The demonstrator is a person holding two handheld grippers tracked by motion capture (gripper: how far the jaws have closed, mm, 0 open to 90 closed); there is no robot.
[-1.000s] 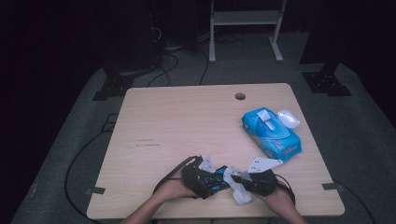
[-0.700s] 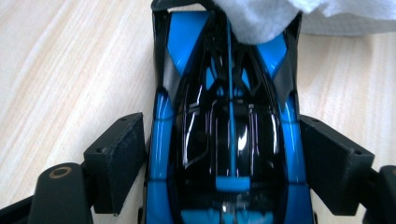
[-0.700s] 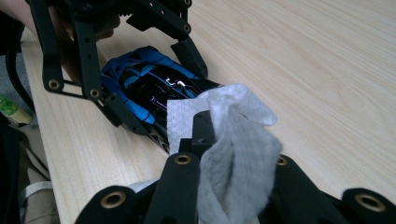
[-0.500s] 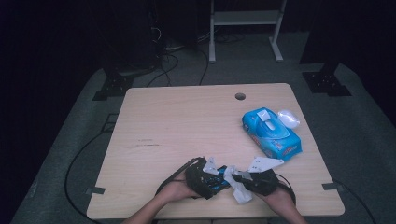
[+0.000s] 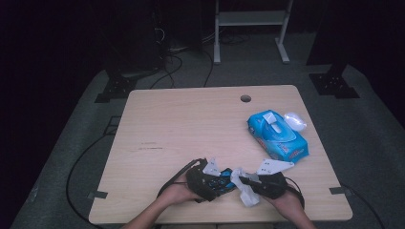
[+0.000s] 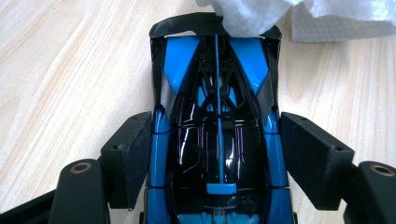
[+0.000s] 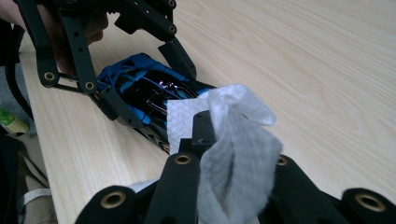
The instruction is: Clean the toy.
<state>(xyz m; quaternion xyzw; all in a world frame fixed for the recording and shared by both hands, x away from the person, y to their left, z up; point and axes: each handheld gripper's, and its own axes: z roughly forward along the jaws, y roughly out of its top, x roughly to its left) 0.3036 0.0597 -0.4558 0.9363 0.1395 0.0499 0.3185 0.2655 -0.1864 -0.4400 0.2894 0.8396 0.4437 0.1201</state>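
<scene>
in the left gripper view the blue and black toy car (image 6: 217,135) is seen between the pads of the left tongs (image 6: 219,161), whose jaws have just been closing and now press its sides. in the right gripper view the white wipe (image 7: 233,154) is pinched in the shut right tongs (image 7: 219,140), its edge laid on the car's tail. the high view alone shows the wipe pack (image 5: 277,135) beyond the right tongs, bare surface (image 5: 191,124) beyond the left, and the near edge just behind both.

A blue wipes pack (image 5: 278,136) lies on the wooden table (image 5: 191,124), lid (image 5: 294,120) open.
</scene>
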